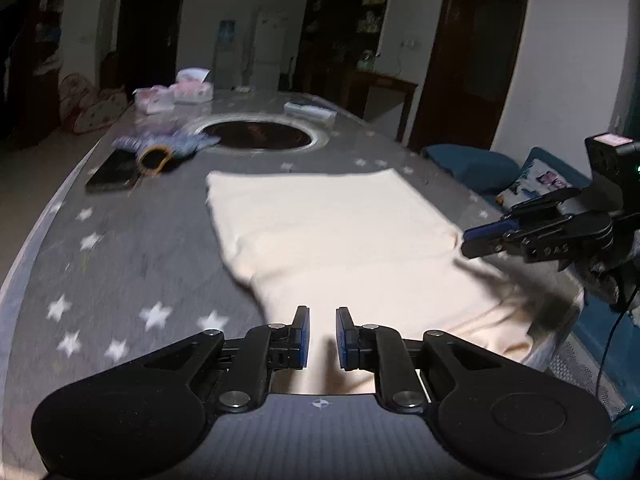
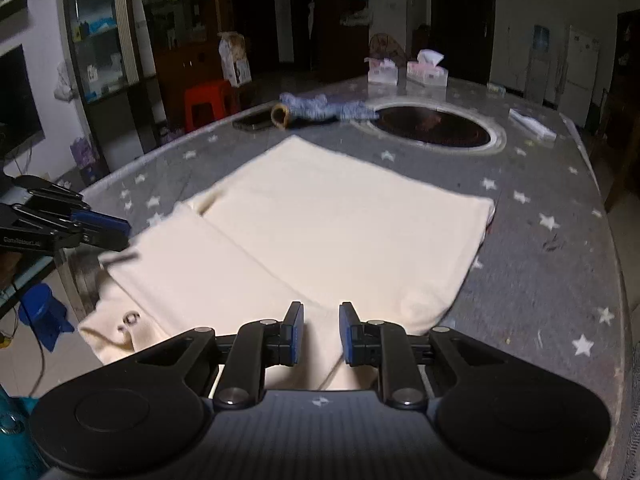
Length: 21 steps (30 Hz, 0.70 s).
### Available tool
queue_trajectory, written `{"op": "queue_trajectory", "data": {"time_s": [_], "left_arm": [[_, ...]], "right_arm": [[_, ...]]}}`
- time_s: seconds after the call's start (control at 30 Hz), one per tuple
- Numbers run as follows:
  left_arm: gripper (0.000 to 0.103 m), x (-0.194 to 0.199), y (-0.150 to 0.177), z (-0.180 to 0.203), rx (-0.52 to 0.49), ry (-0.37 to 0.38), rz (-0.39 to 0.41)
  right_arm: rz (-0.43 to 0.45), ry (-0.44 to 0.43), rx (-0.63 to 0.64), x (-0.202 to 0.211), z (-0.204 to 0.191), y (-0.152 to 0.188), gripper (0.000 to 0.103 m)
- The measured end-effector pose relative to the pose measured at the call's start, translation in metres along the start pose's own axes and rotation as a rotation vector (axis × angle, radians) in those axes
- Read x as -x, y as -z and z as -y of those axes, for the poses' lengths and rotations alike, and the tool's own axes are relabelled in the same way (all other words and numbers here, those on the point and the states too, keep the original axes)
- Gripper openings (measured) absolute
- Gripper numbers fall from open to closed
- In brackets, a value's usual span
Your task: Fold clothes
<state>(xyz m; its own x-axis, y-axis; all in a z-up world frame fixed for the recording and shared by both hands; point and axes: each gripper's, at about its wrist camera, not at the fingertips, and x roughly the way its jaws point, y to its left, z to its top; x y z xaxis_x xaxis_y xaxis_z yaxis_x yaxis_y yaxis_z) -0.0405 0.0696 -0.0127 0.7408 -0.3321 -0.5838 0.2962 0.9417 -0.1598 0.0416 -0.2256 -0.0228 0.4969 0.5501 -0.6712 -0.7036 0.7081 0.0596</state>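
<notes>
A home dining room: hotpot table [image 1: 100, 216], fridge [image 1: 269, 50], tissue boxes [image 1: 192, 92].

We see a dim room with pale walls [image 1: 560, 60] and several dark wooden doors [image 1: 472, 52]. A tall dark shelf unit [image 2: 108, 28] with glass fronts stands along one wall, packed with small items we cannot make out, and a black screen [image 2: 16, 96] sits beside it. A red plastic stool [image 2: 208, 100] stands on the light floor [image 2: 56, 364] near the shelf. At the far end we find a water dispenser [image 1: 226, 46] next to a white fridge [image 1: 270, 46]. A small dark wooden side table [image 1: 384, 88] stands near an open cabinet. A teal sofa [image 1: 472, 164] with a floral cushion [image 1: 532, 184] lies low along the wall. The grey surface [image 2: 560, 248] carries white stars.
</notes>
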Motion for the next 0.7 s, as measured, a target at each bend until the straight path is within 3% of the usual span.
{"op": "queue_trajectory", "data": {"time_s": [0.2, 0.33, 0.53, 0.7], "left_arm": [[0.016, -0.019, -0.001, 0.01, -0.058, 0.02, -0.054], [0.02, -0.009, 0.005, 0.013, -0.111, 0.047, -0.065], [0.038, 0.014, 0.017, 0.024, -0.253, 0.065, -0.069], [0.04, 0.025, 0.034, 0.039, -0.422, 0.067, -0.078]], "right_arm": [[-0.047, -0.001, 0.035, -0.014, -0.001, 0.004, 0.019], [-0.038, -0.005, 0.062, -0.002, -0.007, 0.003, 0.019], [-0.107, -0.081, 0.148, 0.0, -0.024, 0.009, 0.018], [-0.114, -0.078, 0.165, -0.001, -0.03, 0.01, 0.019]]}}
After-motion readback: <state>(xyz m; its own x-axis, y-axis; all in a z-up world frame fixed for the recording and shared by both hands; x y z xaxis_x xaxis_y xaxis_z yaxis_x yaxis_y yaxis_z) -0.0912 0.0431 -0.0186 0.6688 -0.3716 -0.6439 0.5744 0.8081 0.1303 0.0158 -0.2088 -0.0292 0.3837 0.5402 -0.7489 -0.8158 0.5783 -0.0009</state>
